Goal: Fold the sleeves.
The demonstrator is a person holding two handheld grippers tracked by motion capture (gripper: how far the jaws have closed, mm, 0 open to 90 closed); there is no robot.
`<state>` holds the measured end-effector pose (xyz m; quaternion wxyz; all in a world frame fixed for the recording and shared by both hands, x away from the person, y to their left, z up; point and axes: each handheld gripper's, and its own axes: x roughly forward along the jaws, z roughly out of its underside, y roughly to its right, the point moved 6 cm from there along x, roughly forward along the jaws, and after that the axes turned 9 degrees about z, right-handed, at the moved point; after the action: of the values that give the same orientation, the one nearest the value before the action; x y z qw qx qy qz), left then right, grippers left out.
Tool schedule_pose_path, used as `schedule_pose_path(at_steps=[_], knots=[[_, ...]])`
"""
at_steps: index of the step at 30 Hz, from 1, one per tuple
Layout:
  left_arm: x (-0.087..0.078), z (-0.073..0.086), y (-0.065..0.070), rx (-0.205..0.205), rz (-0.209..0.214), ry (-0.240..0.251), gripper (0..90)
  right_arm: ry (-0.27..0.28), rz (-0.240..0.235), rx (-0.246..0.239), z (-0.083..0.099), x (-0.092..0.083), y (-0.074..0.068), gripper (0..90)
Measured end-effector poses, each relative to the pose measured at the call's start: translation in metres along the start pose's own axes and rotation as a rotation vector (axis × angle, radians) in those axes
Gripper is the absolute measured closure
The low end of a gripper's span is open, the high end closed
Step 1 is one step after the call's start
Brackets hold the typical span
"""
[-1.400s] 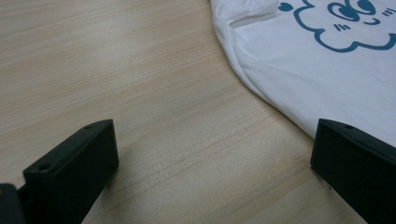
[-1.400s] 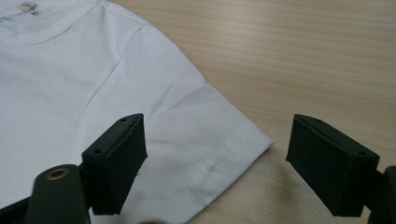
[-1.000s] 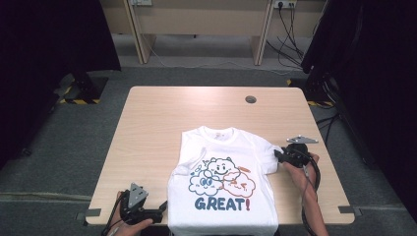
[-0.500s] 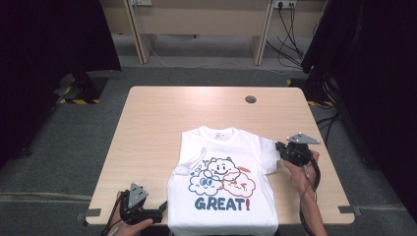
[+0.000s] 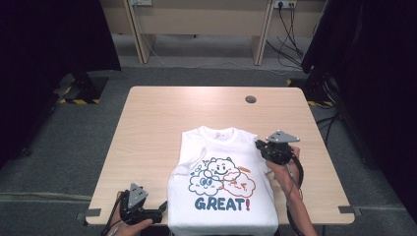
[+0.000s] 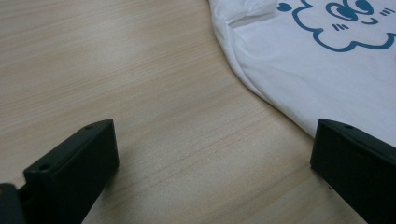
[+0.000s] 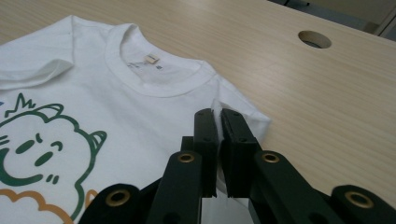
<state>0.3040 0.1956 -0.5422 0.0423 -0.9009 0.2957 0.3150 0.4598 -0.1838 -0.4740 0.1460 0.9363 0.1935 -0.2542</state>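
A white T-shirt with a cloud cartoon and the word GREAT lies face up at the near middle of the wooden table. My right gripper is at the shirt's right shoulder, shut on a fold of the white cloth there; in the right gripper view a thin edge of T-shirt shows between the closed pads of the right gripper. My left gripper rests at the near table edge beside the shirt's lower left side. In the left gripper view the left gripper stands open over bare wood, the T-shirt just past its right jaw.
A round cable hole sits in the table's far right part, also seen as the hole in the right gripper view. Wooden desks and cables stand beyond the far edge. Dark curtains hang on both sides.
My right gripper has moved left and away from me, drawing the shirt's right sleeve edge inward. The left gripper has stayed where it was.
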Motion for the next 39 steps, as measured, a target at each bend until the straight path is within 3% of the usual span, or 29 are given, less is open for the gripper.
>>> schedule_pose_path(at_steps=[5, 9, 13, 16, 23, 29, 36, 39], knots=[[0.0, 0.0, 0.0, 0.0, 0.0, 0.0, 0.0, -0.012, -0.034, -0.025, 0.0, 0.008, -0.016, 83.6], [0.0, 0.0, 0.0, 0.001, 0.001, 0.001, 0.0, -0.031, -0.075, -0.03, 0.004, 0.011, -0.027, 72.1], [0.0, 0.0, 0.0, 0.001, 0.001, 0.001, 0.0, -0.038, -0.062, 0.018, 0.001, 0.006, -0.022, 49.9], [0.0, 0.0, 0.0, 0.001, 0.001, 0.001, 0.0, -0.044, -0.042, 0.043, 0.004, -0.002, -0.012, 44.7], [0.0, 0.0, 0.0, 0.0, 0.0, 0.0, 0.0, -0.038, -0.057, 0.095, 0.022, -0.026, 0.006, 43.7], [0.0, 0.0, 0.0, 0.0, 0.0, -0.001, 0.0, -0.045, -0.055, 0.105, 0.031, -0.038, 0.016, 44.0], [0.0, 0.0, 0.0, 0.0, 0.0, 0.001, 0.0, -0.093, -0.123, 0.104, 0.047, -0.04, 0.001, 43.6], [0.0, 0.0, 0.0, 0.001, 0.0, 0.0, 0.0, -0.116, -0.121, 0.063, 0.055, -0.033, -0.003, 56.7]])
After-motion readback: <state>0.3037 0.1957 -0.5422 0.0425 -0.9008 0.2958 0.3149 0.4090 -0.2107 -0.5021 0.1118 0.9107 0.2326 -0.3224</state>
